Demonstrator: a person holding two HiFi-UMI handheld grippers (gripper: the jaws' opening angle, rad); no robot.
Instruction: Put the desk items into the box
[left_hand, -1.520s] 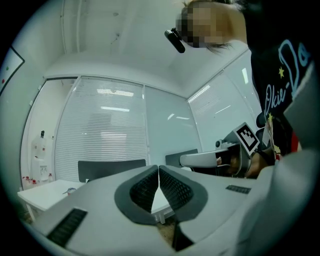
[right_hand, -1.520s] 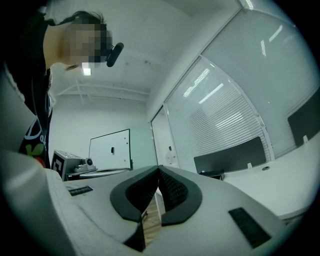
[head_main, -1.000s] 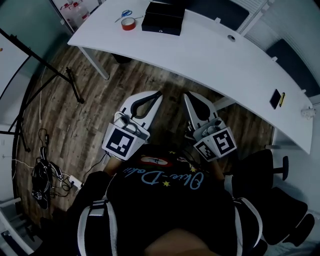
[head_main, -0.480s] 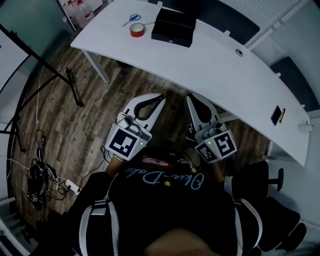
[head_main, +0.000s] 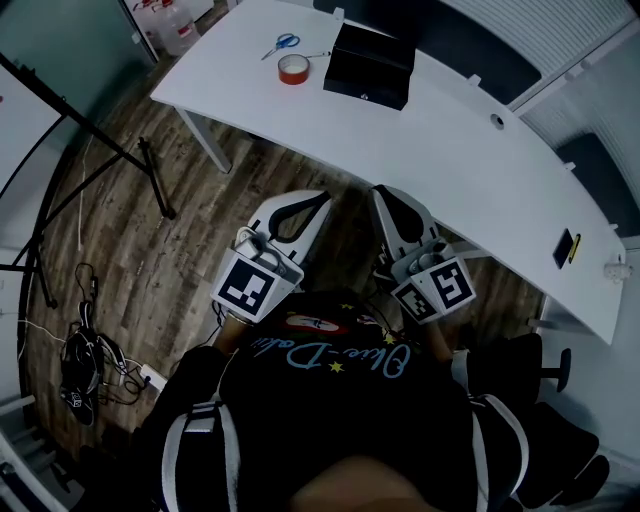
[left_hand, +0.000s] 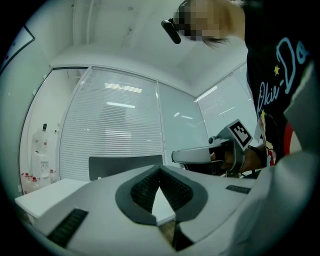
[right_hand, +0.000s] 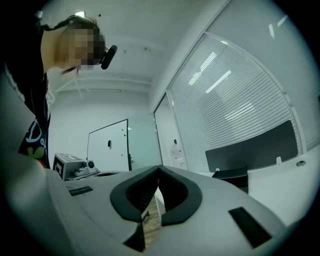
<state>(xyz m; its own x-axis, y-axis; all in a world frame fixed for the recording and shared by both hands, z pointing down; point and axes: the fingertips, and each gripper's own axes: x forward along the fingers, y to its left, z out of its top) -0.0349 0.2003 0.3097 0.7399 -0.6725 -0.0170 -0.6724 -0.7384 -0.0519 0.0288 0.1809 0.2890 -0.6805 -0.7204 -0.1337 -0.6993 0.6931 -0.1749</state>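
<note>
Risk: your left gripper (head_main: 322, 196) and right gripper (head_main: 378, 191), mid-frame, are both clenched on nothing. Reach without parting them and you would likely shove items away. Upper frame: smooth white curved desk (head_main: 440, 135); matte black rectangular box (head_main: 370, 66); left of it, red tape ring (head_main: 293, 69) and blue-handled scissors (head_main: 283, 43).

The white desk (head_main: 450, 150) held one black box (head_main: 370, 66), one red tape roll (head_main: 293, 69), one pair of blue-handled scissors (head_main: 282, 44) and one small black-and-yellow object (head_main: 567, 248).
</note>
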